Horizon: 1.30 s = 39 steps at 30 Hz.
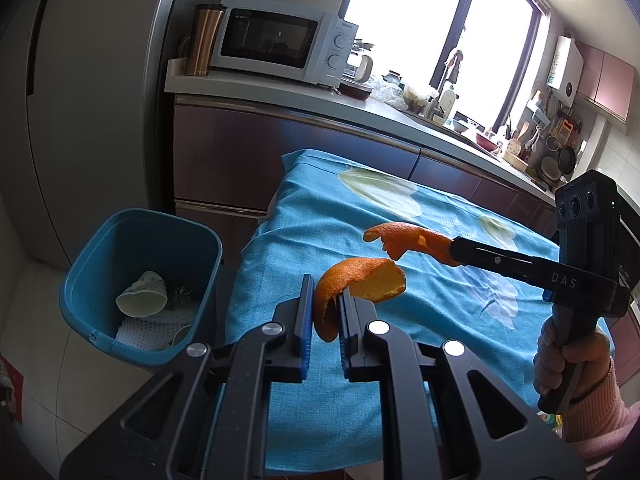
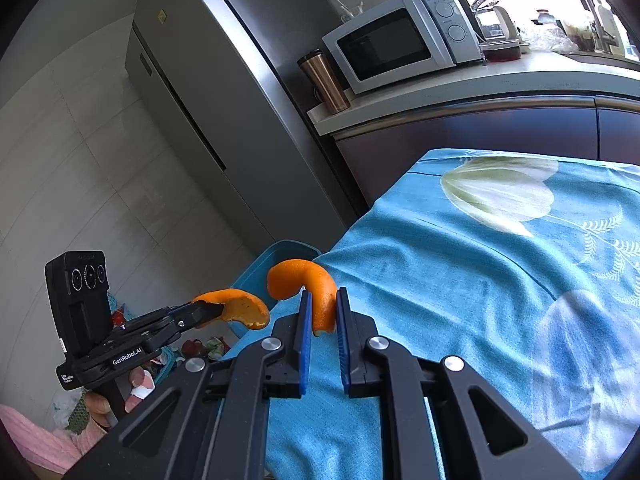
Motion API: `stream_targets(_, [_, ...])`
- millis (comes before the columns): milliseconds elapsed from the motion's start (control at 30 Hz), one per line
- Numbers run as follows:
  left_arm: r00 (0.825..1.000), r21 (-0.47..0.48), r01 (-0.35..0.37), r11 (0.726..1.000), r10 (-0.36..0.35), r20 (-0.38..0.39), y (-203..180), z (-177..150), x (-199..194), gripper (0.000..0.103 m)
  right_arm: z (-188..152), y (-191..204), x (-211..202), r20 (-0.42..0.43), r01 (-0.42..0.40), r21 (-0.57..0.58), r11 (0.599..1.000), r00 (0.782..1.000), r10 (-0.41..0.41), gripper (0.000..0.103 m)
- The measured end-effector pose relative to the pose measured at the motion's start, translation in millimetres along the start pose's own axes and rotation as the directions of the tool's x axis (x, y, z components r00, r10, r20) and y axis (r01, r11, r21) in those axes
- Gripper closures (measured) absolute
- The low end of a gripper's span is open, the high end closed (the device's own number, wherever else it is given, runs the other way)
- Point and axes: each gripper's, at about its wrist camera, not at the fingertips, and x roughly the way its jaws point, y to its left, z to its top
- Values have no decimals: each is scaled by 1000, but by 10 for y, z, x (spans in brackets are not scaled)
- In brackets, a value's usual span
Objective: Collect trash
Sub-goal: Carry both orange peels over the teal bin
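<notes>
My left gripper [image 1: 326, 292] is shut on a curled piece of orange peel [image 1: 360, 284], held over the left part of the blue tablecloth [image 1: 400, 360]. My right gripper [image 2: 321, 300] is shut on a second curved orange peel [image 2: 308, 280]. In the left wrist view the right gripper [image 1: 454, 250] reaches in from the right with its peel [image 1: 412, 238] just beyond the left one. In the right wrist view the left gripper [image 2: 218, 310] holds its peel [image 2: 244, 308] low at left. A blue trash bin [image 1: 136, 280] stands on the floor left of the table, with a crumpled cup [image 1: 142, 296] and white netting inside.
A grey fridge [image 1: 92, 100] stands behind the bin. A counter [image 1: 256, 88] carries a white microwave [image 1: 280, 40], a copper tumbler [image 1: 204, 40] and clutter toward the sink. A hand in a pink sleeve [image 1: 588, 392] holds the right gripper. Bin rim [image 2: 280, 252] shows past the table edge.
</notes>
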Motion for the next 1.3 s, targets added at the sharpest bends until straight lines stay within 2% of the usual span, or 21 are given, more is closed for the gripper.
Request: stream_targets(1300, [995, -75, -83, 994, 86, 40, 472, 84, -186, 92, 205, 371, 512, -63, -63, -57, 996, 996, 60, 92])
